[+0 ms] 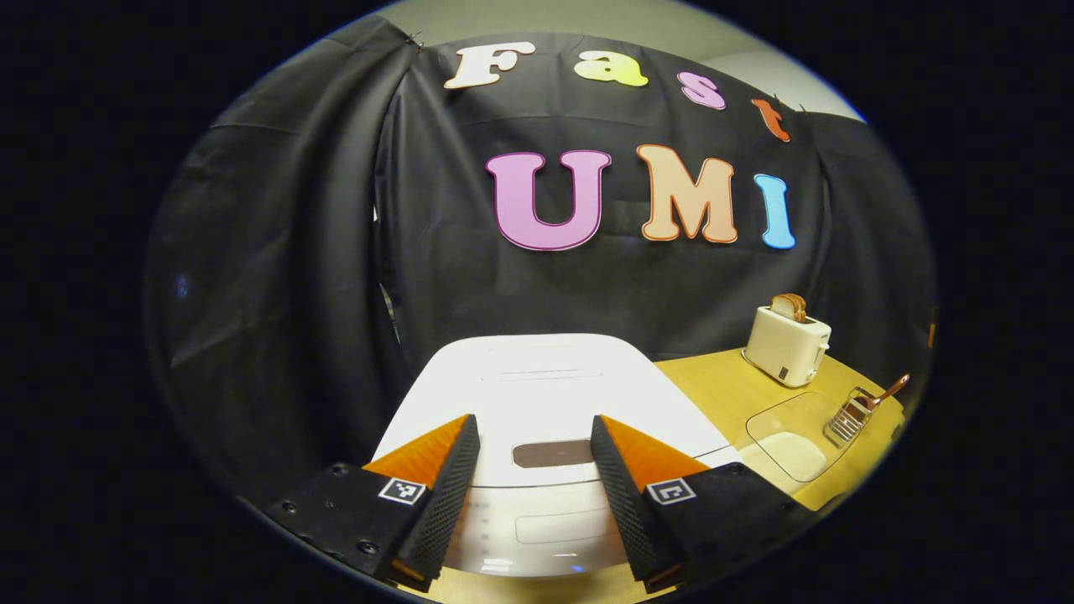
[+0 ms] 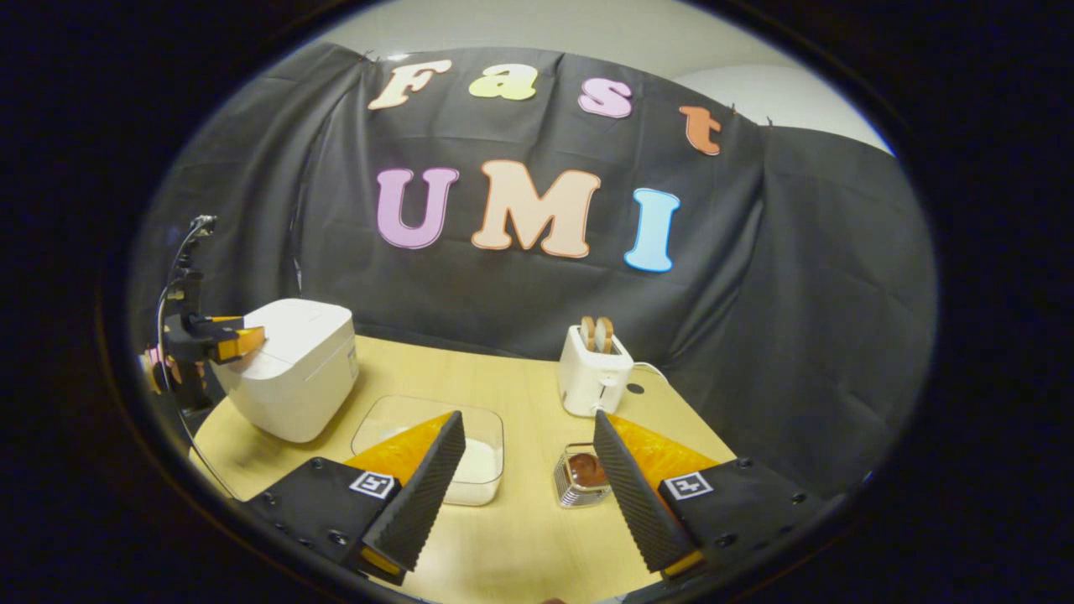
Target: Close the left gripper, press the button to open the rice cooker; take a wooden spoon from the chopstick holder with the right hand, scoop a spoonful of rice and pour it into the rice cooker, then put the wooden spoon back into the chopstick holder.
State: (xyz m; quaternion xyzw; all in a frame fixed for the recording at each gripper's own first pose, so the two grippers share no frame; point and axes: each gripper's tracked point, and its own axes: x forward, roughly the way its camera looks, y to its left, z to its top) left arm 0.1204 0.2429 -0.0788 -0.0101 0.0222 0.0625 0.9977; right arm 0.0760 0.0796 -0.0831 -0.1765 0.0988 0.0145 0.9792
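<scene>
The white rice cooker (image 1: 537,377) fills the near middle of the left gripper view, lid down, with a dark oval button (image 1: 554,453) at its front. My left gripper (image 1: 534,419) hovers open just above the cooker's front, its fingers either side of the button. In the right gripper view the cooker (image 2: 294,369) stands at the table's left, and the left gripper (image 2: 239,338) hangs at its front edge. My right gripper (image 2: 527,415) is open and empty above the table. A wire chopstick holder (image 2: 579,482) holding the wooden spoon (image 2: 585,468) sits just ahead, beside a clear box of rice (image 2: 480,461).
A white toaster (image 2: 594,377) with bread slices stands behind the holder, its cord trailing right. In the left gripper view the toaster (image 1: 787,344), the clear box (image 1: 793,436) and the holder with the spoon (image 1: 885,393) lie off to the right on the wooden table (image 1: 713,377).
</scene>
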